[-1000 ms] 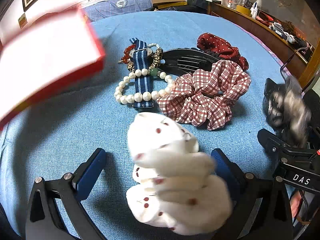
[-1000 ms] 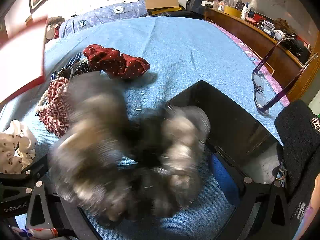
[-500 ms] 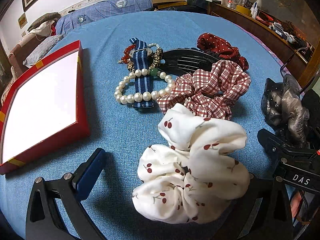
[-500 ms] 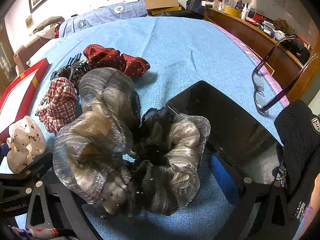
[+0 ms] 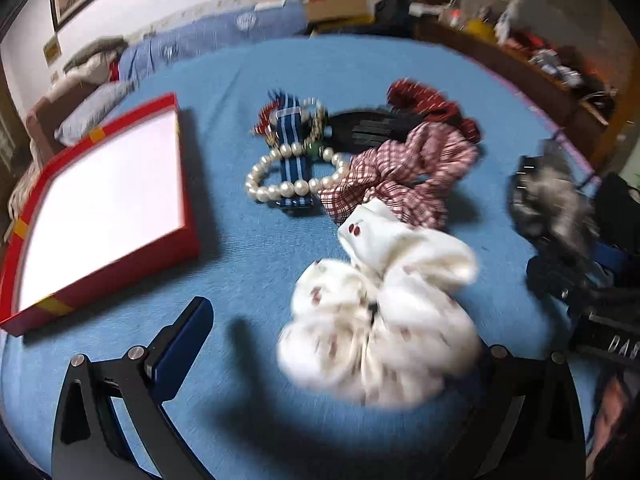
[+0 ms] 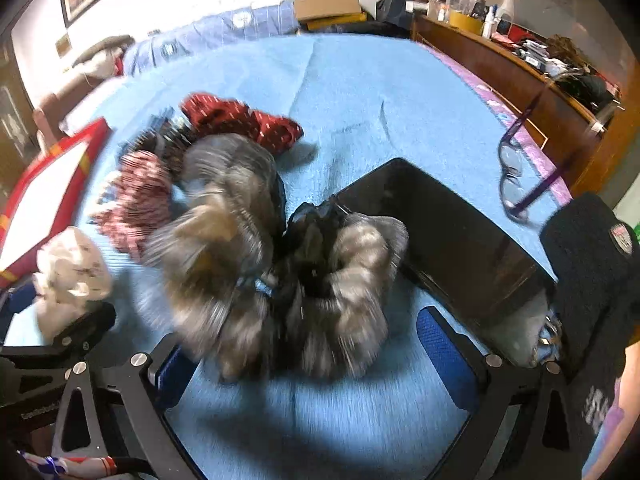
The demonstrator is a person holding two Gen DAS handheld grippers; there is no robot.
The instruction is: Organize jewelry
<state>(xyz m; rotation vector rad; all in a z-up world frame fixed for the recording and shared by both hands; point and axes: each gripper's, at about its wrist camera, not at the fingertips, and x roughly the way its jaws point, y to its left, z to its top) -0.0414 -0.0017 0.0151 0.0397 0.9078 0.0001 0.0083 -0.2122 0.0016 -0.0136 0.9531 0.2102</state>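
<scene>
My left gripper (image 5: 332, 364) stands wide open with a white cherry-print scrunchie (image 5: 384, 316) between its fingers. My right gripper (image 6: 312, 344) is wide open with a grey and black scrunchie (image 6: 272, 248) between its fingers. Both scrunchies are blurred by motion. A pearl bracelet (image 5: 280, 184), a blue striped watch strap (image 5: 294, 160), a black hair claw (image 5: 372, 128), a red plaid scrunchie (image 5: 404, 172) and a dark red dotted scrunchie (image 5: 432, 104) lie in a heap on the blue cloth. A red tray with a white floor (image 5: 104, 208) lies at the left.
A black tray (image 6: 448, 232) lies to the right of the grey scrunchie. Purple glasses (image 6: 520, 176) hang at the right. A wooden shelf (image 6: 512, 72) with bottles runs along the right edge. Pillows lie at the far left.
Both views have shifted and blurred. The white scrunchie has moved a little away and lies lower between the left fingers. The grey scrunchie has settled between the right fingers.
</scene>
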